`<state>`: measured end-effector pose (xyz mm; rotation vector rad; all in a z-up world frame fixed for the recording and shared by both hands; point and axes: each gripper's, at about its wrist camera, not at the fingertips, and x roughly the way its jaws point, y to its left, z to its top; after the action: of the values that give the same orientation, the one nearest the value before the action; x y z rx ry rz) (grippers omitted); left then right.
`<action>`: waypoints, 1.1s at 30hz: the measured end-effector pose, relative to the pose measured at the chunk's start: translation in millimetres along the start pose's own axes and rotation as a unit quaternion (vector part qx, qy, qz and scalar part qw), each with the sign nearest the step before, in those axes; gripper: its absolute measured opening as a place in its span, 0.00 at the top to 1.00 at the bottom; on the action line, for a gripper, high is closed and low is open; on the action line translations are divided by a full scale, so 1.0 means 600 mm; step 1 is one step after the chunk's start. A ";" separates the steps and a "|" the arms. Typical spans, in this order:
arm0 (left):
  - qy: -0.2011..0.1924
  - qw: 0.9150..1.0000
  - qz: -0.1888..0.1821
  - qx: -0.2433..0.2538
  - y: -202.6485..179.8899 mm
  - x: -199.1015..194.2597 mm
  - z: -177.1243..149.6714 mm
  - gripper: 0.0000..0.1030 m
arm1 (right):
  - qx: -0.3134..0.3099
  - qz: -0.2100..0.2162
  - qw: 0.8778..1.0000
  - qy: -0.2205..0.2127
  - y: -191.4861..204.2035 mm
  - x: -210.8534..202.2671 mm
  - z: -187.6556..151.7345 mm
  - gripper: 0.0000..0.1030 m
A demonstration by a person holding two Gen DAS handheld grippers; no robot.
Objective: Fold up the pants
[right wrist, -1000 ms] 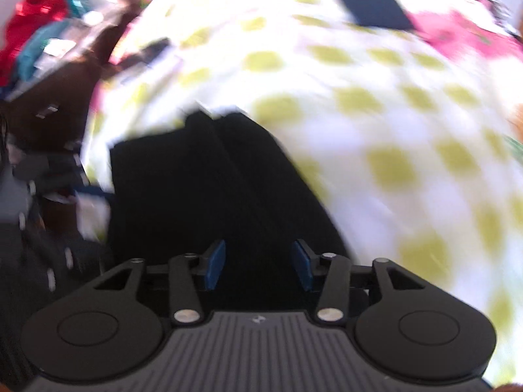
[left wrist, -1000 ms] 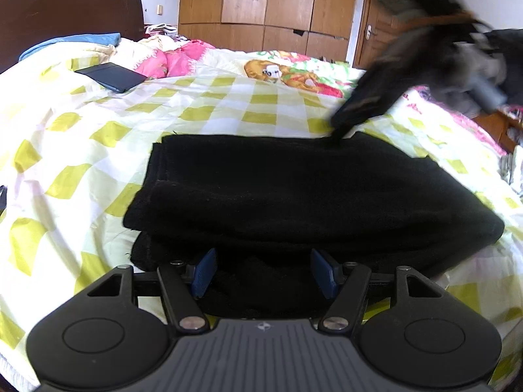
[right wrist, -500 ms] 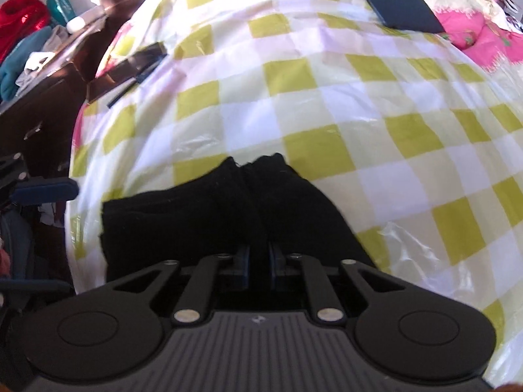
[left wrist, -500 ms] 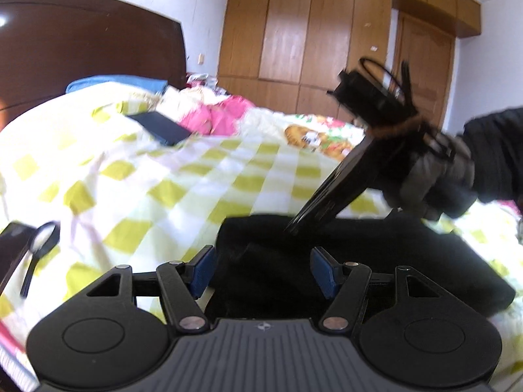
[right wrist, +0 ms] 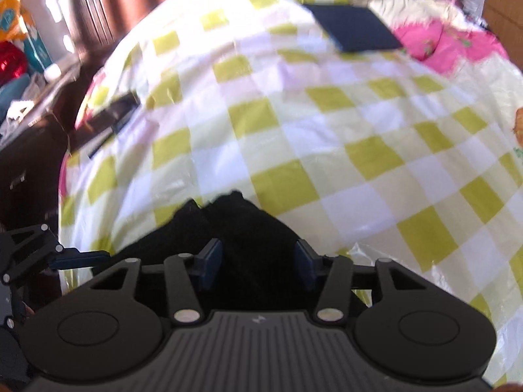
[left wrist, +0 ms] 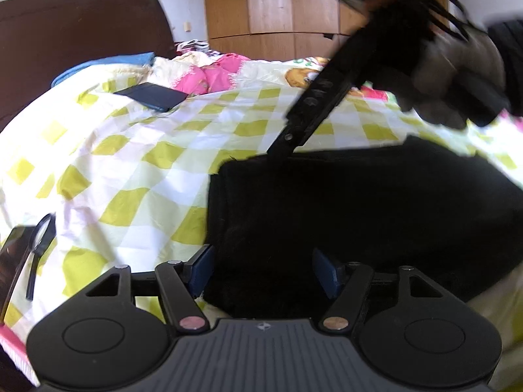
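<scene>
Pants (left wrist: 359,215): black, already folded into a compact stack, lying flat on the bed (left wrist: 137,170) near its close edge, checked yellow-white cover under them. Looks like the final tidy step, fold mostly done. Left claw (left wrist: 263,272) low over the stack's near left corner, jaws opening, fabric between the pads but not pinched; probably letting go so the corner lies flat. Right claw (right wrist: 258,266) angled down over the far corner, jaws opening too, cloth below, nothing gripped. Dark flat case (left wrist: 152,96) sits well apart toward the headboard (left wrist: 81,36), clear of the work area.
</scene>
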<state>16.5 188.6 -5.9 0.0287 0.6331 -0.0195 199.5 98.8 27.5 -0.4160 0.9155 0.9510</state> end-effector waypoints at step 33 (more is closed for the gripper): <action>0.031 0.982 -0.091 0.161 -0.246 0.116 0.048 0.24 | 0.512 0.005 0.848 -0.136 -0.173 -0.268 -0.536 0.48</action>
<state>85.6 39.3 -26.6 0.2850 0.6884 -0.2992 89.7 -253.9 -32.1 0.6289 1.0238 0.3971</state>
